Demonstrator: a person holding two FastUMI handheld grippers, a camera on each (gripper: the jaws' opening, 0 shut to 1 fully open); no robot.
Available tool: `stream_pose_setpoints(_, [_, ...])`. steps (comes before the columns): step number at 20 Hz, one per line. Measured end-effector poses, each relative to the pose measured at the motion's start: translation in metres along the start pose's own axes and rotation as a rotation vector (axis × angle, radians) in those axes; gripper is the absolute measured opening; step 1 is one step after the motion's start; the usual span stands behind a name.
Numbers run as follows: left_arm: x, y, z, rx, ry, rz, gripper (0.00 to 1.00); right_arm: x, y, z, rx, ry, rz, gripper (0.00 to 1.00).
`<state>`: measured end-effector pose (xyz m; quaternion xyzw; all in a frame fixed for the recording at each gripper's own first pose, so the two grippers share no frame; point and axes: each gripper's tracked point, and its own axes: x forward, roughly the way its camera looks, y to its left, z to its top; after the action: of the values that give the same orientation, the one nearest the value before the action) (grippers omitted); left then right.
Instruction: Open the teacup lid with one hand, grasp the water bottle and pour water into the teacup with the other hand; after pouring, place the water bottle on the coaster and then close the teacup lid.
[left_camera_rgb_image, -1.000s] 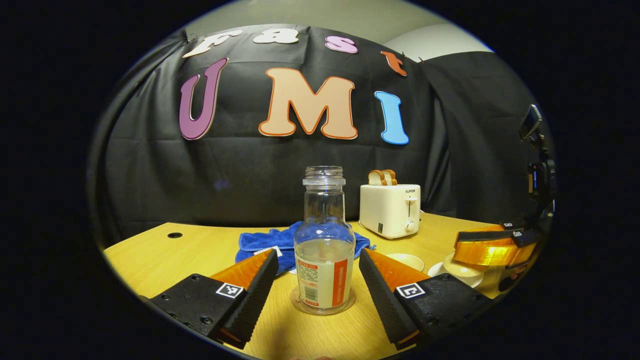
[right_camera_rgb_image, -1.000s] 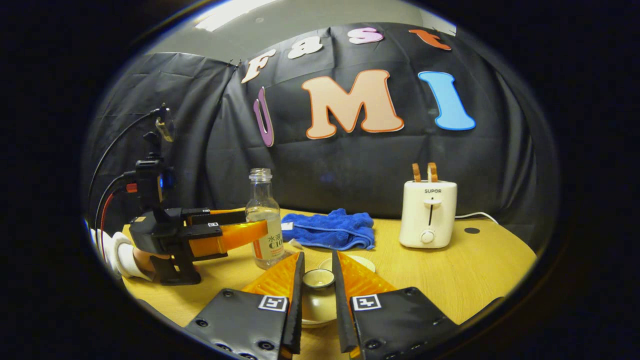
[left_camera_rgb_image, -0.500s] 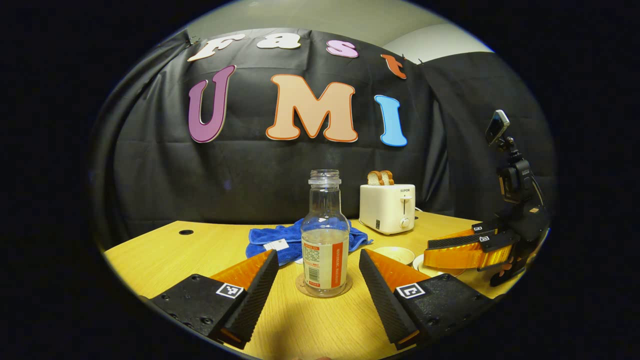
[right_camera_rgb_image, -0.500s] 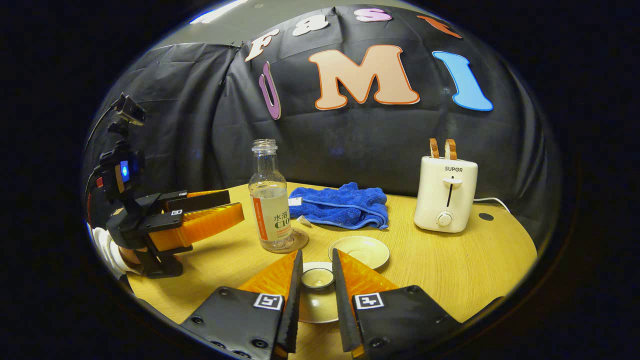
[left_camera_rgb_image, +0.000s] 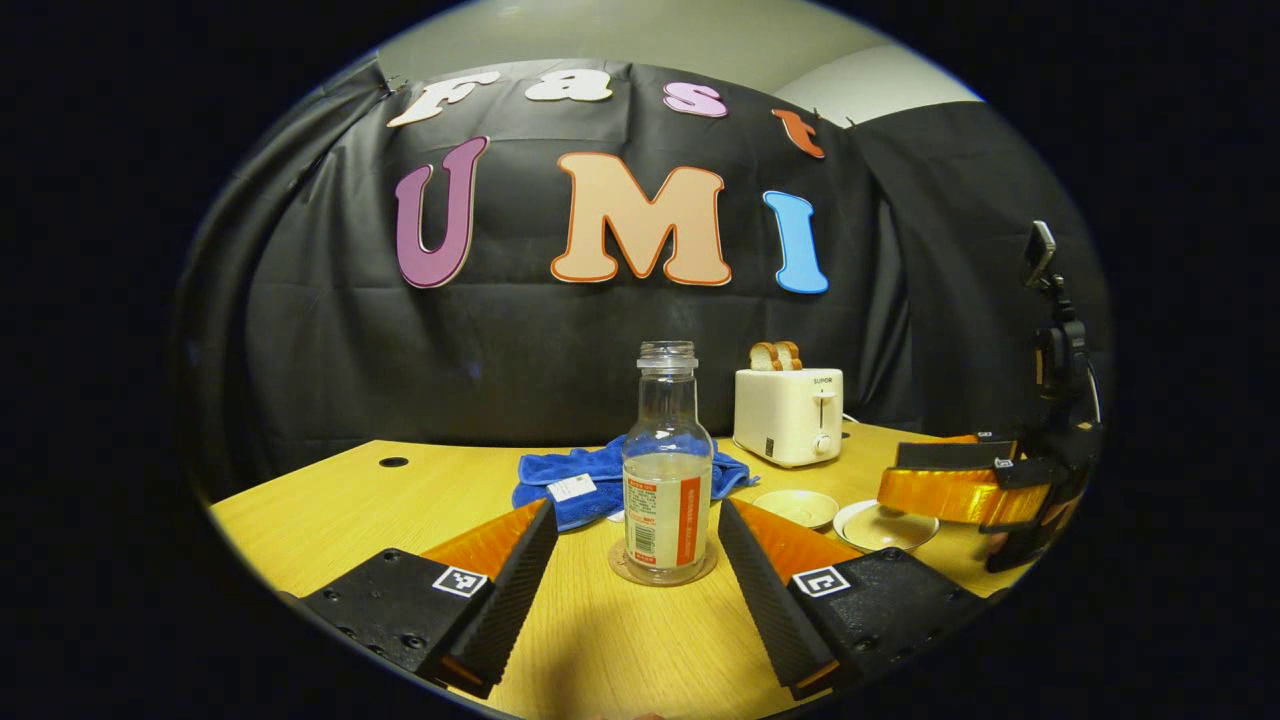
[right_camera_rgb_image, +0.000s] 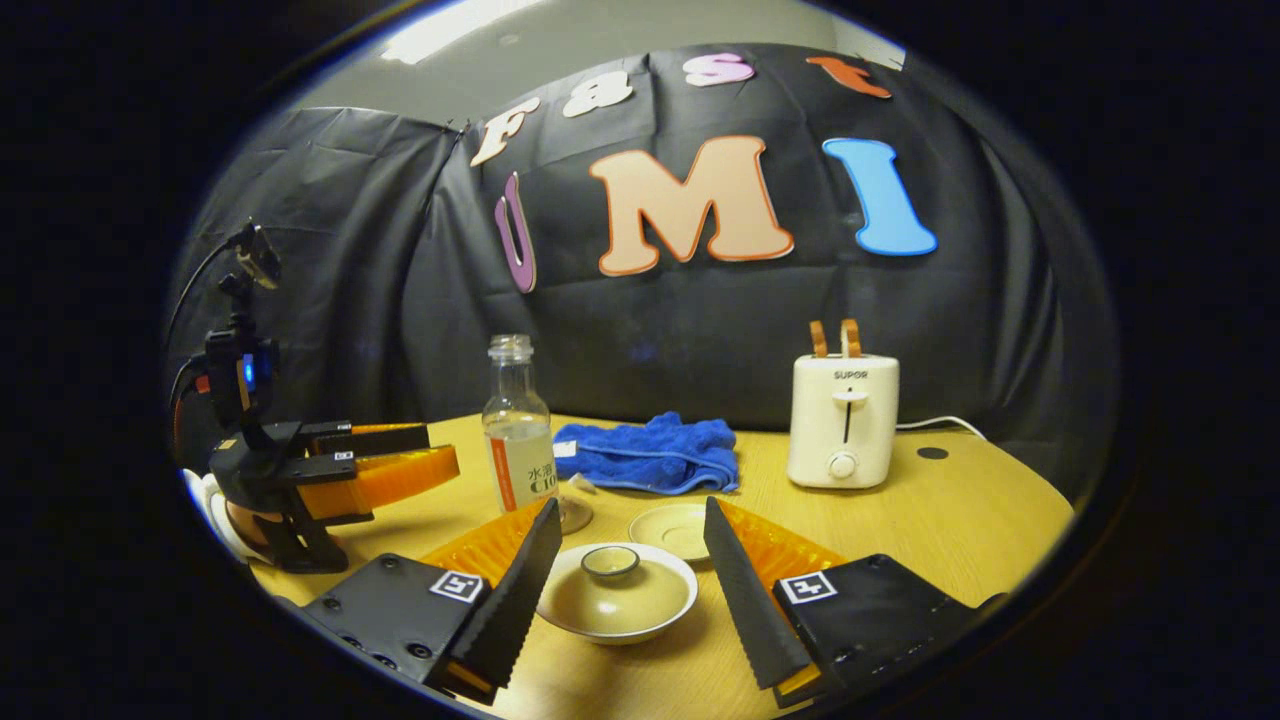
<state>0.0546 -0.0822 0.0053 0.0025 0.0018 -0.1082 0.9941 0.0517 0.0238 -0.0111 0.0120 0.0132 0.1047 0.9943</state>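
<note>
Left gripper view, placing everything off the water bottle: standing upright on the coaster, uncapped, part full. Sitting between the spread fingers of the left gripper, touching neither, slightly beyond the tips. Blue cloth lying just behind the bottle, toaster behind and right. Saucer lying right of the bottle.

Right gripper view: bottle standing back left, teacup lid sitting on the teacup right of and nearer than the bottle. Right gripper gaping wide, straddling the lidded cup, not touching it.
</note>
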Motion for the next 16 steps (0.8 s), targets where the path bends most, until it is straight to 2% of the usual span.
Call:
stream_pose_setpoints(1, [0.000,0.000,0.000,-0.001,0.001,0.000,0.94,-0.002,-0.003,0.003,-0.021,-0.018,-0.024,0.86])
stream_pose_setpoints(2, [0.000,0.001,0.000,0.000,0.001,0.003,0.94,-0.010,-0.006,0.001,-0.024,-0.014,-0.033,0.94])
stream_pose_setpoints(3, [-0.001,0.002,0.000,-0.001,0.002,0.007,0.94,-0.014,-0.006,0.002,-0.023,-0.018,-0.043,0.90])
stream_pose_setpoints(5, [-0.003,0.007,0.000,0.000,0.003,0.030,0.94,-0.017,-0.017,0.002,-0.025,-0.021,-0.090,0.90])
stream_pose_setpoints(6, [-0.005,0.011,0.000,0.001,0.005,0.053,0.94,-0.021,-0.024,0.003,-0.025,-0.021,-0.123,0.95])
stream_pose_setpoints(7, [-0.007,0.016,0.000,0.001,0.006,0.077,0.94,-0.026,-0.032,0.004,-0.026,-0.023,-0.156,0.90])
stream_pose_setpoints(11, [-0.020,0.030,-0.001,0.003,0.009,0.164,0.94,-0.044,-0.068,0.008,-0.027,-0.029,-0.321,0.90])
stream_pose_setpoints(13, [-0.031,0.042,0.001,0.005,0.006,0.225,0.94,-0.049,-0.079,0.008,-0.029,-0.031,-0.377,0.90])
stream_pose_setpoints(14, [-0.036,0.047,0.000,0.005,0.009,0.256,0.94,-0.052,-0.083,0.008,-0.031,-0.033,-0.398,0.95])
stream_pose_setpoints(15, [-0.040,0.054,0.000,0.006,0.006,0.278,0.94,-0.053,-0.086,0.010,-0.032,-0.035,-0.417,0.95])
stream_pose_setpoints(16, [-0.042,0.055,-0.001,0.007,0.007,0.290,0.94,-0.055,-0.088,0.010,-0.033,-0.036,-0.431,0.90])
